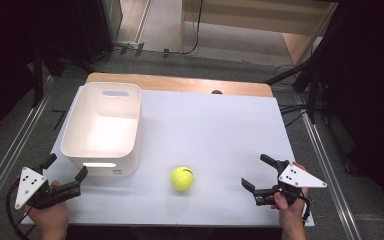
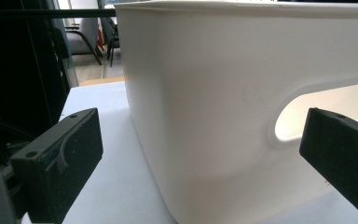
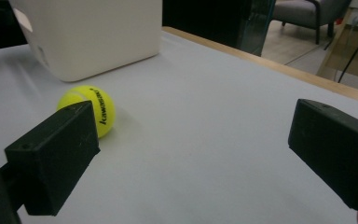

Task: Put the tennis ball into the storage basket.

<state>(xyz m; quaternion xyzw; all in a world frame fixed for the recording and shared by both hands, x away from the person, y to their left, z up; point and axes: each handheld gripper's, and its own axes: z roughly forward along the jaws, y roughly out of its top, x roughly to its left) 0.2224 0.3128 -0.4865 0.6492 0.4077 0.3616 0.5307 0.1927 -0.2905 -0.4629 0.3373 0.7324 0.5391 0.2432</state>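
- Just ahead of my left gripper [image 1: 66,172] stands the white bin [image 1: 101,127], its near wall touching distance from the jaw tips; from the high view one jaw tip sits just beside the bin's near lower corner.
- I see my left gripper's jaws spread wide with nothing between them. In the left gripper view they frame the bin's [image 2: 223,107] near corner, and the handle slot [image 2: 326,114] cut through its wall lies just behind the right-hand jaw.
- Looking down from the high view, I see the bin's inside is bare white floor and walls, with nothing lying in it. It has a slot in the far wall too.
- Between my two grippers, nearer the bin than my right gripper [image 1: 261,173], lies the tennis ball [image 1: 182,178] on the white table top [image 1: 220,130]. It sits just beside the bin's near right corner, apart from it, outside the bin.
- My right gripper is also wide open and holds nothing. In the right gripper view the ball [image 3: 87,111] sits just past its left-hand jaw, which covers the ball's lower edge; I cannot tell whether they touch there, though the high view shows them well apart.
- Beyond that ball, in the same view, the bin [image 3: 93,35] stands upright on the table.
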